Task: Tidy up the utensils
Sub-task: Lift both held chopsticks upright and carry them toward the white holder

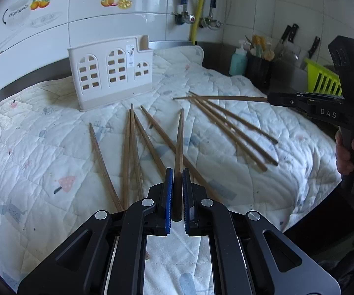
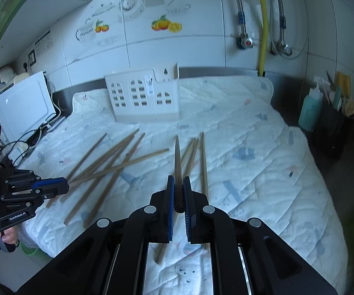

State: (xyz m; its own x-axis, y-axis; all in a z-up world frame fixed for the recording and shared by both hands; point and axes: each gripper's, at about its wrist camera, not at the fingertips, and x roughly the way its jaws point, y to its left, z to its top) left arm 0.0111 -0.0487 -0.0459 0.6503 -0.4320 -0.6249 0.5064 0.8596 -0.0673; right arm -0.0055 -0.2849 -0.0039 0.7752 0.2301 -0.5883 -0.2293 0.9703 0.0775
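On a quilt-covered kitchen bench (image 1: 54,147), one chopstick (image 1: 179,142) is clamped by each closed hand-held gripper, left (image 1: 177,191) and right (image 2: 179,194), seemingly for the white holder (image 1: 110,73) behind the scattered chopsticks (image 1: 127,152).

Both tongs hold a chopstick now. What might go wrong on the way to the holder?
1. Each chopstick is pinched near one end only, so the long free end may swivel or slip.
2. The holder is light-looking and stands on a soft quilt; a poke could tip it.
3. The left tongs and right tongs are near each other and may cross while heading for the same slot.
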